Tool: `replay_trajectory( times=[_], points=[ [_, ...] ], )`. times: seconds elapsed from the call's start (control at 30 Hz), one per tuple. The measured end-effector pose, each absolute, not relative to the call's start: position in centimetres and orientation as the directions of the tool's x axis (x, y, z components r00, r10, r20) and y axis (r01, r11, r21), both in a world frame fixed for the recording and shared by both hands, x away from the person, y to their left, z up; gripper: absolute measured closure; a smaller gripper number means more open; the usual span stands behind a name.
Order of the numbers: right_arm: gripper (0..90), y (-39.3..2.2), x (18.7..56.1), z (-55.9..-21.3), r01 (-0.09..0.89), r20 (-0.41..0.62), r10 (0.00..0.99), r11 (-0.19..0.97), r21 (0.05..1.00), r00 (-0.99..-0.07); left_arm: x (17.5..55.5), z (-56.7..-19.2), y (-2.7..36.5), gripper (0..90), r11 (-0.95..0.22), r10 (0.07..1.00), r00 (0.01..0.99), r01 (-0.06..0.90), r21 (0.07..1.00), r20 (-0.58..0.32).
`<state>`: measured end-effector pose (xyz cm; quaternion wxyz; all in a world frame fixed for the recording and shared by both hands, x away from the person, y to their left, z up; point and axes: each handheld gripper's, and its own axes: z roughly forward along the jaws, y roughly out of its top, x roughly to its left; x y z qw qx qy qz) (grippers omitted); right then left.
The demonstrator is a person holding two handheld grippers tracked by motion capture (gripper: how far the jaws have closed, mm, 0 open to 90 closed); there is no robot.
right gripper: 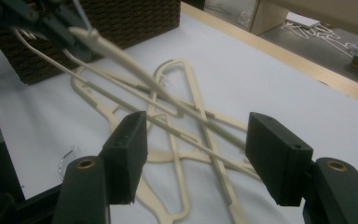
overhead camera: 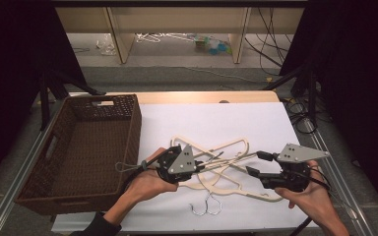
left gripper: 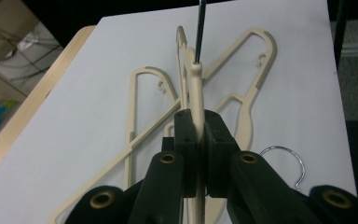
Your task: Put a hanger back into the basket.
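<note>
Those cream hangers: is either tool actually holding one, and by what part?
The left gripper pinches one cream hanger at its neck, just below the hook. The right gripper is open, holding nothing.

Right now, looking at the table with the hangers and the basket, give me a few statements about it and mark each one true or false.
1. The left gripper is clamped on a cream hanger. True.
2. The right gripper is shut tight. False: its jaws stand apart, pressing on nothing.
3. The wicker basket holds hangers. False: it is empty.
4. The hangers lie on a white sheet. True.
5. A metal hook lies near the table's near edge. True.
</note>
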<state>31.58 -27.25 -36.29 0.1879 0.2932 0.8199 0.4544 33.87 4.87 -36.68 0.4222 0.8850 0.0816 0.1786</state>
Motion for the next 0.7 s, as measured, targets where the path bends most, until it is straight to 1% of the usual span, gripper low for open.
replay_trajectory(
  times=[0.03, 0.13, 0.2, 0.23, 0.27, 0.37, 0.43, 0.47, 0.57, 0.6, 0.63, 0.67, 0.7],
  points=[
    [39.8, -27.3, 31.6, -36.3, 0.310, -0.042, 0.652, 0.415, 0.855, -0.757, 33.9, -36.7, 4.9, 85.7, -0.630, 0.295, 0.923, -0.006, 0.776, 0.247],
    [40.0, -26.8, 31.4, -36.9, 0.317, -0.042, 0.636, 0.439, 0.841, -0.770, 34.3, -35.7, 5.7, 85.7, -0.572, 0.361, 0.917, 0.074, 0.817, 0.169],
    [40.0, -26.6, 31.3, -36.9, 0.316, -0.049, 0.637, 0.446, 0.837, -0.770, 34.5, -34.9, 6.3, 85.7, -0.563, 0.380, 0.912, 0.096, 0.821, 0.154],
    [40.0, -26.4, 31.1, -37.1, 0.315, -0.045, 0.623, 0.455, 0.833, -0.781, 34.6, -34.0, 6.7, 85.7, -0.554, 0.405, 0.906, 0.132, 0.822, 0.127],
    [40.0, -26.4, 31.1, -37.1, 0.315, -0.045, 0.623, 0.455, 0.833, -0.781, 34.6, -34.0, 6.7, 85.7, -0.554, 0.405, 0.906, 0.132, 0.822, 0.127],
    [39.6, -26.1, 30.9, -37.2, 0.310, -0.039, 0.598, 0.470, 0.826, -0.800, 34.9, -32.7, 7.4, 85.7, -0.543, 0.430, 0.897, 0.171, 0.822, 0.098],
    [39.5, -25.9, 30.8, -37.6, 0.302, -0.039, 0.581, 0.479, 0.824, -0.813, 35.0, -31.9, 7.9, 85.6, -0.521, 0.448, 0.892, 0.203, 0.829, 0.063],
    [39.6, -25.8, 30.7, -37.9, 0.307, -0.033, 0.572, 0.487, 0.818, -0.819, 35.0, -30.8, 8.6, 85.6, -0.529, 0.452, 0.890, 0.212, 0.822, 0.062],
    [39.6, -25.7, 30.6, -38.2, 0.310, -0.028, 0.565, 0.493, 0.813, -0.825, 35.0, -29.6, 9.5, 85.6, -0.518, 0.470, 0.881, 0.218, 0.827, 0.061],
    [39.6, -25.7, 30.6, -38.4, 0.309, -0.027, 0.564, 0.492, 0.814, -0.825, 35.0, -28.8, 10.0, 85.6, -0.499, 0.490, 0.870, 0.223, 0.838, 0.060],
    [39.6, -25.7, 30.6, -38.6, 0.312, -0.020, 0.559, 0.492, 0.813, -0.829, 35.1, -28.3, 10.5, 85.6, -0.502, 0.489, 0.870, 0.217, 0.837, 0.067],
    [39.6, -25.8, 30.6, -38.8, 0.315, -0.017, 0.559, 0.491, 0.812, -0.829, 35.2, -27.2, 11.7, 85.6, -0.479, 0.507, 0.860, 0.227, 0.848, 0.057],
    [39.6, -25.8, 30.6, -38.8, 0.315, -0.017, 0.559, 0.491, 0.812, -0.829, 35.2, -27.2, 11.7, 85.6, -0.479, 0.507, 0.860, 0.227, 0.848, 0.057]
  ],
)
